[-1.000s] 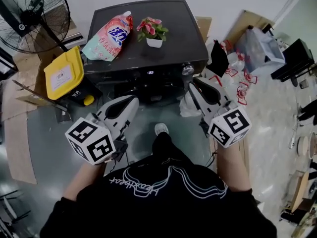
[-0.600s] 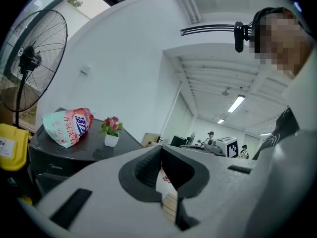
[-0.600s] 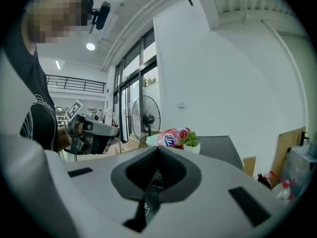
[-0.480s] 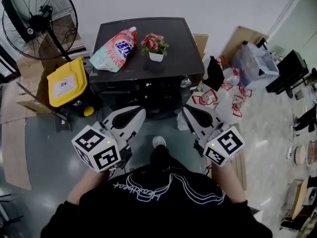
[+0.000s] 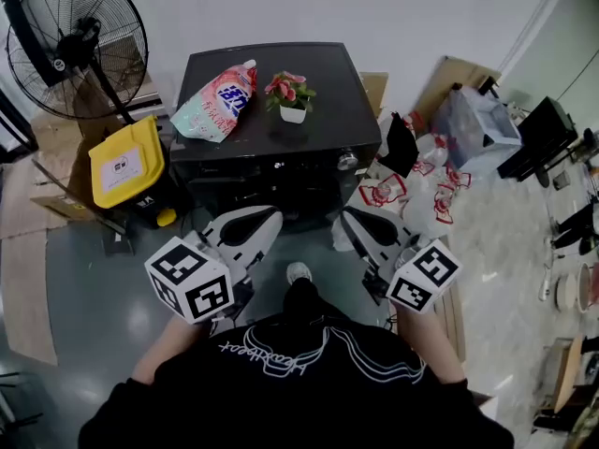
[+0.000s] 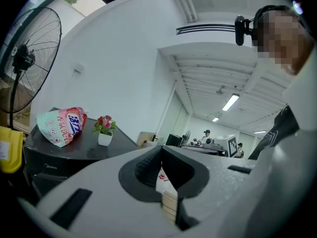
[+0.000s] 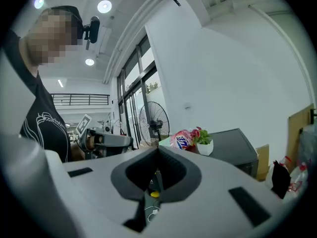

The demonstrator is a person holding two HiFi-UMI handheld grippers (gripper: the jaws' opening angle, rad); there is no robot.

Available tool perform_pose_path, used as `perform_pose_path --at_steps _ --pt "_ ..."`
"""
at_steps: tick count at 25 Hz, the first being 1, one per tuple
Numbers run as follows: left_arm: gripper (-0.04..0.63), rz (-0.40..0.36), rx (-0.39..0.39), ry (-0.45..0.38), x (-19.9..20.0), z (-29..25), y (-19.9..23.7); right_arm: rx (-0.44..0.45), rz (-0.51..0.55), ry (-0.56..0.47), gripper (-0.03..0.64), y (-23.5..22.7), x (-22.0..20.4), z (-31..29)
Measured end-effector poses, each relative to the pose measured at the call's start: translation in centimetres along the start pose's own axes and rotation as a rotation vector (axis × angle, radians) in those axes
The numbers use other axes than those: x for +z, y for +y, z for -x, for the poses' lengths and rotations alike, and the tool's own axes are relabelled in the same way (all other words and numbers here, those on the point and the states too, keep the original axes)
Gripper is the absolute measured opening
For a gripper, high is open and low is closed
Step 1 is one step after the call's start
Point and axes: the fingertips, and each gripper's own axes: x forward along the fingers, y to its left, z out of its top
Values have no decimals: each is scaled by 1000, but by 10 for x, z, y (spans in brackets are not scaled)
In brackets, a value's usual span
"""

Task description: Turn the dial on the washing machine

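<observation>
The black washing machine (image 5: 323, 92) stands in front of me, its round silver dial (image 5: 348, 160) at the right end of the front panel. My right gripper (image 5: 346, 215) hangs below the dial, apart from it, shut with nothing between its fingers. My left gripper (image 5: 272, 217) is level with it to the left, also shut and empty. In the left gripper view the left gripper (image 6: 161, 148) has its tips meeting, with the washing machine (image 6: 74, 150) off to the left. The right gripper (image 7: 158, 150) points past the washing machine (image 7: 237, 143); the dial is hidden there.
A pink detergent pouch (image 5: 217, 101) and a small potted flower (image 5: 291, 96) sit on the machine's top. A standing fan (image 5: 75, 36) and a yellow container (image 5: 126, 162) are to its left. Bags and red packets (image 5: 430, 171) litter the floor to its right.
Both grippers have drawn back from the washing machine toward the person. The right gripper, which was close beside the dial, now hangs well below it. The machine looks farther away.
</observation>
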Motion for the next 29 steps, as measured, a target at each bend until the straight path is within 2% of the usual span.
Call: perform_pose_path --at_steps 12,29 --pt "5 -14 29 16 -7 -9 13 -36 -8 8 3 -14 -8 5" --pt "5 32 37 32 -17 -17 29 -66 -37 20 3 -36 -18 -2"
